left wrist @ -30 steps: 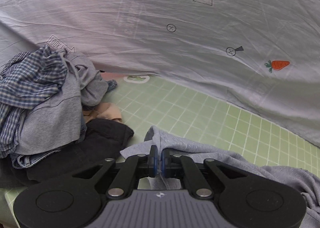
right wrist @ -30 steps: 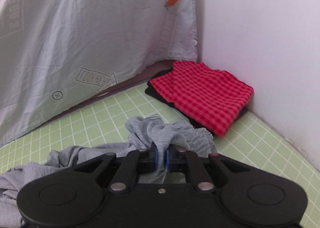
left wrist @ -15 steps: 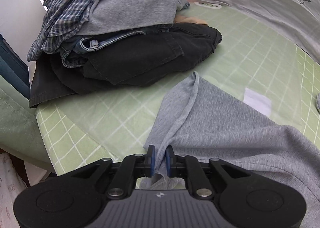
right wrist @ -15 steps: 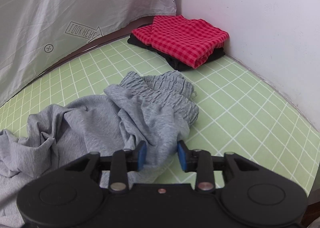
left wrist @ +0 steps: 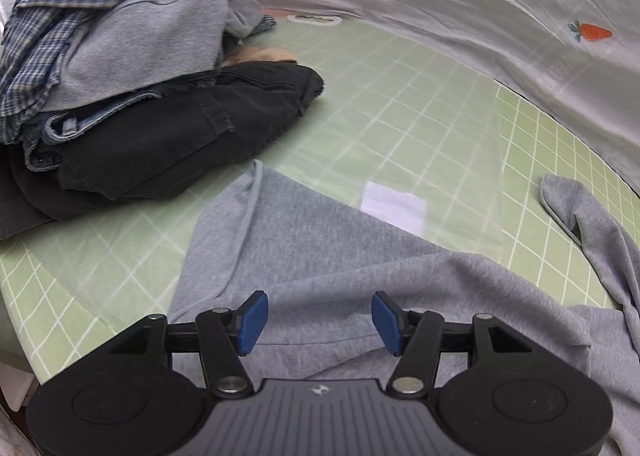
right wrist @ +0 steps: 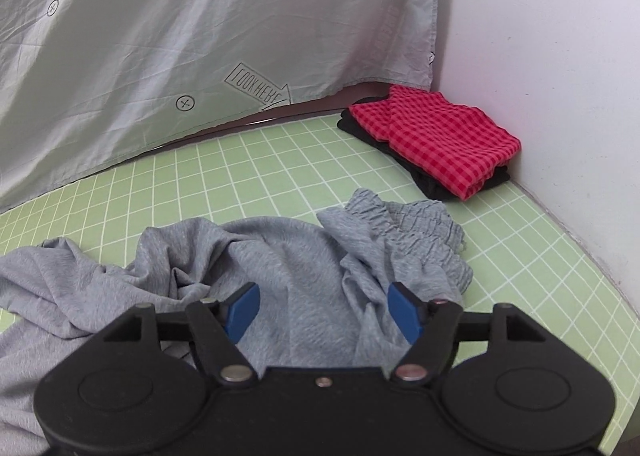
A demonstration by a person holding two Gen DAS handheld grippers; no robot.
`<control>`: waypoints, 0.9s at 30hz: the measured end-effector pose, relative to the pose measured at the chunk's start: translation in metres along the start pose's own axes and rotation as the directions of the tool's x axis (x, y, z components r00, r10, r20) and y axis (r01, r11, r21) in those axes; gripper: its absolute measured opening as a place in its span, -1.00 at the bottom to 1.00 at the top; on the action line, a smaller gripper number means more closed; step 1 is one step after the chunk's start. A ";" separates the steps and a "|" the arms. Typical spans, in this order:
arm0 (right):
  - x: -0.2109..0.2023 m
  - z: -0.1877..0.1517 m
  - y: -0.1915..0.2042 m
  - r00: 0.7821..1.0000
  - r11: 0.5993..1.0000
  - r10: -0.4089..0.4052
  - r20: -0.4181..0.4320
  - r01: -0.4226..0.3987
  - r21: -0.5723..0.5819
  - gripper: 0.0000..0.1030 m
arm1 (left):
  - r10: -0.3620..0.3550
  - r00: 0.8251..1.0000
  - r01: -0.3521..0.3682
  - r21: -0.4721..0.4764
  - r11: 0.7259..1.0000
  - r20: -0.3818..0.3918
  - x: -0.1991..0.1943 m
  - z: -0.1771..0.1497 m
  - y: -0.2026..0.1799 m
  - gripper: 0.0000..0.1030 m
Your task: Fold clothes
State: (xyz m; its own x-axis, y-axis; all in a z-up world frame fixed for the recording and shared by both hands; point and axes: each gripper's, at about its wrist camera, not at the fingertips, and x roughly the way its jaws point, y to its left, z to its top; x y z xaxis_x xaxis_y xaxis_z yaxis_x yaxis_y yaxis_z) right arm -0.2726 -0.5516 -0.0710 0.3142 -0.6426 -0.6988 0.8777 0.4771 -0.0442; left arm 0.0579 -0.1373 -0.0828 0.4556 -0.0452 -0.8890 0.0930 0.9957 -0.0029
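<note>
Change: both grippers, pinching the grey garment a second ago, are now standing wide apart with nothing between their blue pads; the cloth is lying loose on the mat.
Left gripper (left wrist: 316,321): jaws spread wide, holding nothing, hovering over the near left part of the garment; whether the pads (left wrist: 251,318) are touching the cloth, I cannot tell.
Right gripper (right wrist: 323,314): jaws spread wide too, empty, sitting above the crumpled right end of the garment.
Garment (left wrist: 320,252): grey knit, lying across the near part of the mat; its left part is spreading fairly flat with one long fold running towards a far point, while a separate flap is rising at the far right.
Waistband (right wrist: 412,222): gathered, elastic end of the garment, bunching up at the right, near the red stack but apart from it.
Mat (left wrist: 404,104): green with a white grid, covering the table; a white patch (left wrist: 394,206) is showing just beyond the garment's edge.
Pile (left wrist: 132,68): unfolded clothes heaping at the far left, with a plaid shirt (left wrist: 52,28) on top, grey, denim and black pieces lying beneath.
Red stack (right wrist: 436,140): red checked cloth, folded, resting on a black piece in the far right corner against the wall.
Sheet (right wrist: 200,36): pale, printed with carrots and arrows, hanging behind the mat.
</note>
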 end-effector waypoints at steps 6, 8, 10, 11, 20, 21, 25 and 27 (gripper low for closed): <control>0.023 -0.011 0.015 0.996 0.999 0.023 -0.091 -0.027 -0.044 0.59 | -0.091 0.991 0.099 0.076 0.992 -0.097 0.025 -0.014 -0.034 0.31; 0.032 -0.014 0.016 0.991 0.999 0.027 -0.128 -0.032 -0.039 0.59 | -0.104 0.988 0.115 0.101 0.988 -0.114 0.030 -0.019 -0.046 0.31; 0.041 -0.014 0.018 0.989 0.999 0.026 -0.147 -0.031 -0.034 0.59 | -0.078 0.991 0.091 0.128 0.988 -0.109 0.034 -0.020 -0.055 0.31; 0.046 -0.015 0.019 0.987 0.999 0.025 -0.156 -0.030 -0.032 0.59 | -0.069 0.992 0.084 0.137 0.987 -0.105 0.036 -0.020 -0.058 0.31; 0.086 -0.018 0.028 0.971 1.000 0.019 -0.238 -0.023 -0.014 0.77 | -0.037 0.996 0.051 0.170 0.984 -0.081 0.056 0.011 -0.078 0.43; 0.091 -0.016 0.029 0.970 1.000 0.021 -0.242 -0.024 -0.010 0.79 | -0.038 0.996 0.051 0.175 0.983 -0.075 0.059 0.017 -0.081 0.43; 0.114 0.004 0.033 0.972 0.999 0.041 -0.232 -0.034 0.035 0.88 | -0.011 0.999 0.020 0.186 0.982 -0.046 0.073 0.042 -0.101 0.46; 0.129 0.016 0.037 0.974 0.998 0.037 -0.222 -0.027 0.049 0.93 | -0.012 0.999 0.018 0.187 0.982 -0.032 0.081 0.056 -0.112 0.47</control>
State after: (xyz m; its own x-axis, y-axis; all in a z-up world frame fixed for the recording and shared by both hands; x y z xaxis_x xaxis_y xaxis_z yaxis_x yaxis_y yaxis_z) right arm -0.1939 -0.6270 -0.1511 0.2582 -0.4753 -0.8411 0.8858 0.4640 0.0097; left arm 0.1344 -0.2575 -0.1287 0.4256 -0.0547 -0.9033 0.2648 0.9620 0.0665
